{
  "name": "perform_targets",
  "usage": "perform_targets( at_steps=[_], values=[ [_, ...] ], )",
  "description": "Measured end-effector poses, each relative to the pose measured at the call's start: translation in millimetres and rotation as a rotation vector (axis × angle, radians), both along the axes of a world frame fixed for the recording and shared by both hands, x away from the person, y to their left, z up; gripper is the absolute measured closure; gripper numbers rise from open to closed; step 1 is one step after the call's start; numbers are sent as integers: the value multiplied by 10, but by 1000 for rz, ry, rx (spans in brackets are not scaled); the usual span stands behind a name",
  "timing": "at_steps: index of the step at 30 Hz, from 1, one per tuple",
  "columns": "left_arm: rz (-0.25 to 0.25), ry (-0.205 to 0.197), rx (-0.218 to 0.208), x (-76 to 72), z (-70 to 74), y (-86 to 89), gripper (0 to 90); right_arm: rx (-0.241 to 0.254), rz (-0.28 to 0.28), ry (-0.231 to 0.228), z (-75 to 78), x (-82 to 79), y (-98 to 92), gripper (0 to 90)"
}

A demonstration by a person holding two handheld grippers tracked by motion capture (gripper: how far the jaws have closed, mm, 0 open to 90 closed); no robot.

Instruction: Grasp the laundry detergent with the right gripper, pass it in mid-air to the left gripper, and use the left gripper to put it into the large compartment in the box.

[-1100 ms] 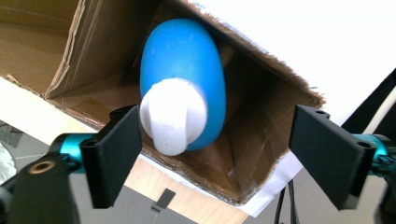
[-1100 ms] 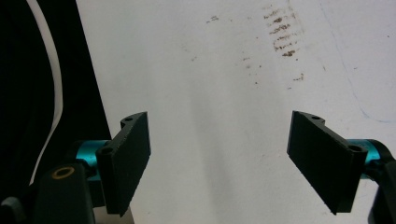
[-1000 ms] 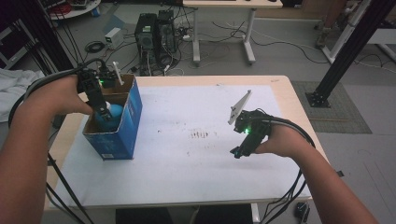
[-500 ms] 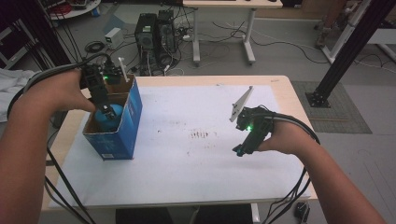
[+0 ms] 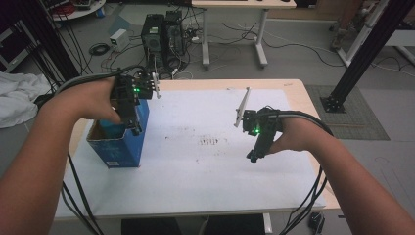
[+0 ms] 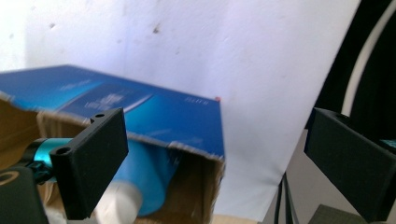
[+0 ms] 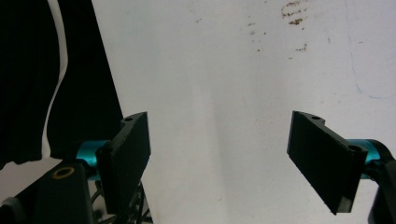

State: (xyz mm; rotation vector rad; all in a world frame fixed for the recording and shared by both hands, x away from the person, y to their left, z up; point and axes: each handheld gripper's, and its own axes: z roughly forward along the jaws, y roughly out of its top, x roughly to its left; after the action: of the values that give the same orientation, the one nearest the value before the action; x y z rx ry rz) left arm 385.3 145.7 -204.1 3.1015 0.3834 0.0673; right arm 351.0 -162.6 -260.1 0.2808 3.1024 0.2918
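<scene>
Your left gripper (image 5: pixel 133 128) hangs above the blue box (image 5: pixel 117 147), jaws just spread and empty — your right gripper (image 5: pixel 254 155) gapes over the white table (image 5: pixel 195 176), holding nothing.

The right tongs (image 7: pixel 219 158) stand wide apart with nothing between the two black jaws, hanging over the white surface (image 7: pixel 233 93). A few brown specks (image 7: pixel 294 11) mark it up top; darkness lies beyond its left edge.

Dim room in the high view; both gripper views glare off white table cover (image 7: pixel 224 93), near edges softly blurred.
</scene>
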Motion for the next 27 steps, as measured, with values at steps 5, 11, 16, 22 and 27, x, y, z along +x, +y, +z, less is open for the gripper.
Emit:
perform_targets(
  at_steps=[5,11,16,22,27],
  values=[
    [-64,20,20,-33,-59,-145,62,-34,20,13,39,46,51,208],
    [-85,18,13,-32,-120,-217,62,-19,19,15,113,116,70,208],
    [-76,13,5,1,-146,-227,62,-29,15,30,76,204,77,208],
    [-76,18,8,-3,-165,-218,62,-45,15,32,56,238,94,208],
    [-75,18,0,-5,-171,-222,62,-53,17,34,78,241,120,208]
  ],
)
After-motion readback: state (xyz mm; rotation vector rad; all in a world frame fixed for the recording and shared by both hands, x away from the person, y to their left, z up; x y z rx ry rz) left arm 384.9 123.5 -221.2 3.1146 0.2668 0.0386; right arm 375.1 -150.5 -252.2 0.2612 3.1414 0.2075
